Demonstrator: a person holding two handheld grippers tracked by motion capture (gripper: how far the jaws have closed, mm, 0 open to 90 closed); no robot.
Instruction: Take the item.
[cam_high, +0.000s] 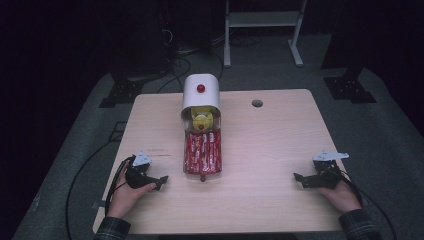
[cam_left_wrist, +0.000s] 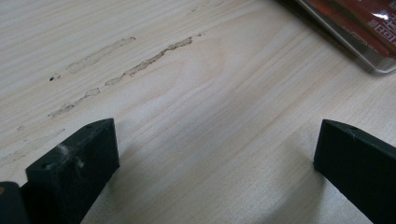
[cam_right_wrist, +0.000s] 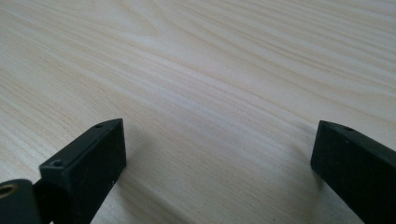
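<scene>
A white box (cam_high: 200, 91) with a rounded top and a red knob stands at the table's far middle, its clear front flap (cam_high: 203, 152) folded down onto the table. Red packets (cam_high: 202, 151) lie on the flap, and a yellow item (cam_high: 202, 119) sits in the box mouth. A corner of the flap and red packets (cam_left_wrist: 369, 28) shows at the top right of the left gripper view. My left gripper (cam_high: 159, 182) rests low at the near left, open, nothing between its jaws. My right gripper (cam_high: 301, 179) sits at the near right, open over bare wood.
The light wooden table (cam_high: 260, 150) has a round cable hole (cam_high: 257, 103) at the back right. Glue-like streaks (cam_left_wrist: 140, 63) mark the wood ahead of the left gripper. Dark stands and cables lie on the floor beyond the table.
</scene>
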